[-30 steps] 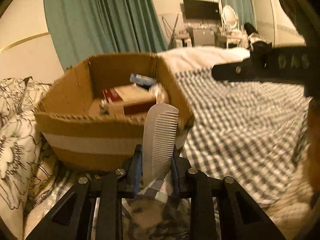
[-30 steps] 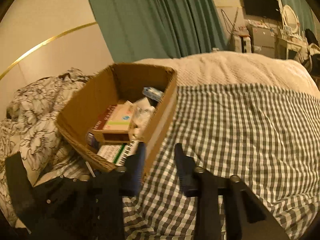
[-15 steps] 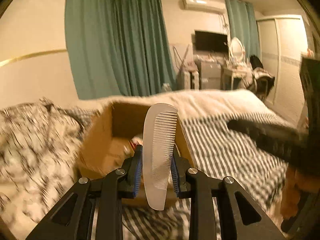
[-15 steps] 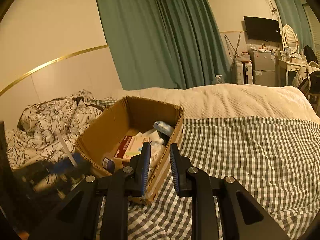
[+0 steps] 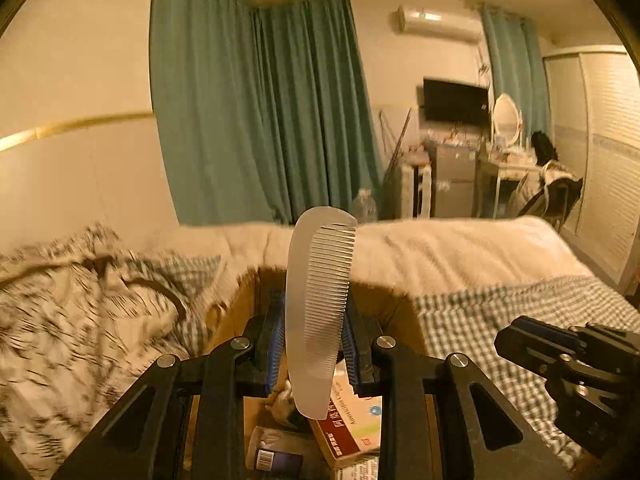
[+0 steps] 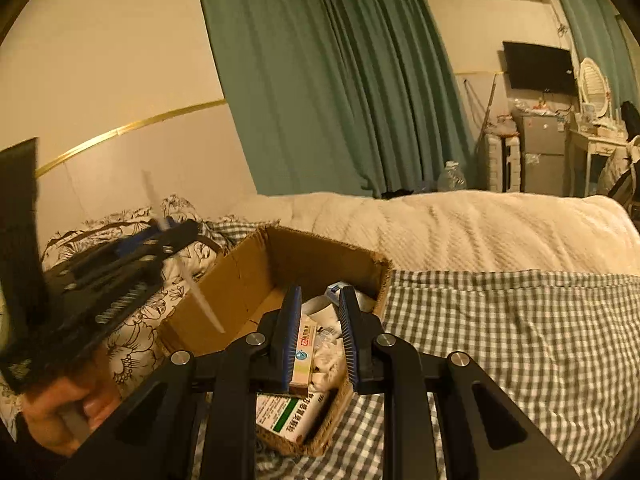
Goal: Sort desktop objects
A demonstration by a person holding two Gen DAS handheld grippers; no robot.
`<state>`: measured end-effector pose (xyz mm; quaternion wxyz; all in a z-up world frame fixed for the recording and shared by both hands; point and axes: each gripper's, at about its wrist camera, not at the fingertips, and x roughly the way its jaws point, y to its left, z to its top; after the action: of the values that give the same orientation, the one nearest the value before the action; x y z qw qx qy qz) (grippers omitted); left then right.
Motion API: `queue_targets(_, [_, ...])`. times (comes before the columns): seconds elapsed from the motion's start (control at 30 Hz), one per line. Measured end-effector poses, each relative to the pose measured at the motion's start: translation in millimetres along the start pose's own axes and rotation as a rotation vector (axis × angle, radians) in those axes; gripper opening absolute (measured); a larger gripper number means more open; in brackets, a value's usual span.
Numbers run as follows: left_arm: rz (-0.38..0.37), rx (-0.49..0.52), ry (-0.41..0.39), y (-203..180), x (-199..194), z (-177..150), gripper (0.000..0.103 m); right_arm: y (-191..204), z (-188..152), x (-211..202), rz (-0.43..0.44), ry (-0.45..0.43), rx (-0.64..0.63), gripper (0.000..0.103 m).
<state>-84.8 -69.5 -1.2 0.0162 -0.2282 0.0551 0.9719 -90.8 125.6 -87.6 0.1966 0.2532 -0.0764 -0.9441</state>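
Observation:
My left gripper point(image 5: 313, 312) is shut on a pale translucent comb point(image 5: 318, 300), held upright above the open cardboard box point(image 5: 400, 312). The right wrist view shows the left gripper point(image 6: 120, 256) blurred at the left with the comb point(image 6: 200, 296) over the box's left wall point(image 6: 232, 284). My right gripper point(image 6: 320, 320) is empty, its jaws a narrow gap apart, hovering over the near end of the box. The box holds a red-and-white medicine box point(image 5: 348, 424), a green-and-white packet point(image 6: 292, 416), a small bottle point(image 5: 276, 452) and several other items.
The box stands on a bed with a grey-checked sheet point(image 6: 500, 332). A black-and-white floral quilt point(image 5: 80, 304) is bunched at the left, a cream blanket point(image 6: 460, 228) behind. Teal curtains, a TV and a dresser stand far back. The right gripper point(image 5: 568, 364) shows at the left wrist view's right edge.
My left gripper has carried the comb up and forward, from in front of the box to above its inside. My right gripper has risen and moved over the box's near end.

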Motion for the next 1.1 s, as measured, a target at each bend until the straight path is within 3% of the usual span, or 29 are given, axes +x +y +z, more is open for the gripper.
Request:
queue_targets(0.17, [0.014, -0.023, 0.123, 5.7, 46.0, -27.2, 0.031, 3.6, -12.6, 48.5, 0.051, 0.1, -0.043, 0.019])
queue_targets(0.2, [0.018, -0.028, 0.137, 8.0, 51.6, -31.9, 0.039, 5.1, -16.9, 55.8, 0.063, 0.117, -0.055, 0.019])
queue_targets(0.23, [0.019, -0.033, 0.137, 10.1, 52.8, -34.6, 0.055, 6.8, -21.1, 63.3, 0.07, 0.132, -0.066, 0.019])
queue_targets(0.3, [0.038, -0.05, 0.106, 16.5, 46.5, -35.6, 0.071, 6.9, -28.5, 73.9, 0.062, 0.152, -0.085, 0.019])
queue_targets(0.37, [0.051, -0.065, 0.069, 22.6, 36.1, -31.7, 0.073, 7.5, -29.2, 75.1, 0.042, 0.139, -0.094, 0.019])
queue_targets(0.53, [0.042, -0.126, -0.059, 40.3, -10.9, -9.6, 0.103, 12.6, -13.9, 40.5, 0.002, -0.002, -0.108, 0.021])
queue_targets(0.67, [0.061, -0.14, -0.167, 43.0, -54.9, 4.9, 0.103, 14.9, -0.4, -5.4, -0.007, -0.128, -0.105, 0.035])
queue_targets(0.77, [0.036, -0.154, -0.196, 41.5, -81.3, 13.1, 0.103, 15.6, 4.1, -37.6, -0.014, -0.178, -0.091, 0.053])
queue_targets(0.83, [0.028, -0.145, -0.203, 35.2, -97.0, 15.5, 0.103, 16.9, 5.1, -59.5, -0.028, -0.204, -0.083, 0.076])
queue_targets(0.87, [0.03, -0.138, -0.208, 32.0, -103.3, 16.0, 0.103, 18.0, 5.6, -67.0, -0.039, -0.211, -0.083, 0.081])
queue_targets(0.93, [0.038, -0.123, -0.221, 23.9, -114.5, 16.2, 0.103, 21.3, 5.9, -82.6, -0.07, -0.223, -0.094, 0.102])
queue_targets(1.1, [-0.014, -0.135, -0.19, 1.3, -123.5, 9.2, 0.103, 20.6, -3.9, -112.9, -0.174, -0.231, -0.146, 0.103])
